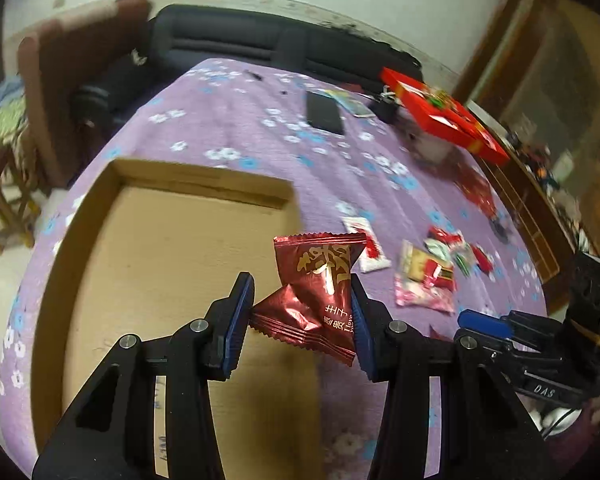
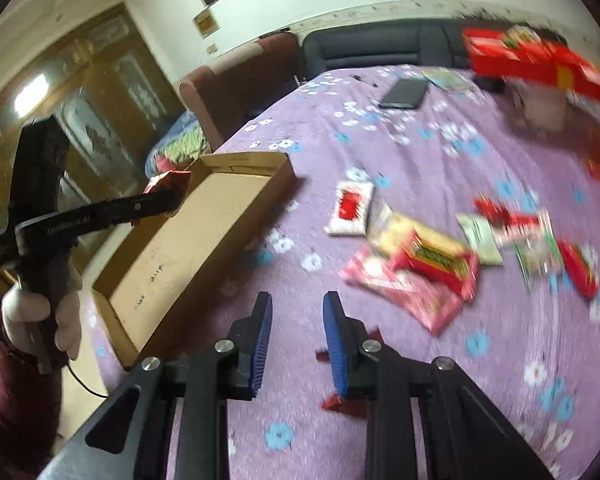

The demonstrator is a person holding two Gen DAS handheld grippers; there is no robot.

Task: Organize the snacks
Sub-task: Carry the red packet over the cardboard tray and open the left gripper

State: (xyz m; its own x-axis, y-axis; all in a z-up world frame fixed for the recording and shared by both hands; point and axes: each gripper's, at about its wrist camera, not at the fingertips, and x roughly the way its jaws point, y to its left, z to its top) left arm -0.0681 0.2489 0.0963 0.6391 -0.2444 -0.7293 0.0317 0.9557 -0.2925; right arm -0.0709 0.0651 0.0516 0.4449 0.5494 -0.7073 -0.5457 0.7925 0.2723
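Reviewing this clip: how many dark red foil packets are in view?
2. One packet is gripped in the left gripper jaws at the cardboard tray edge; another packet lies on the purple cloth beneath the right gripper, mostly hidden. The blurred snack pile may hide more.

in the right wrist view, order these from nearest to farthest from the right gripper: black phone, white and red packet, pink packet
From the right gripper:
1. pink packet, just ahead and to the right on the purple cloth
2. white and red packet, farther ahead, near the cardboard tray's far corner
3. black phone, at the far side of the table
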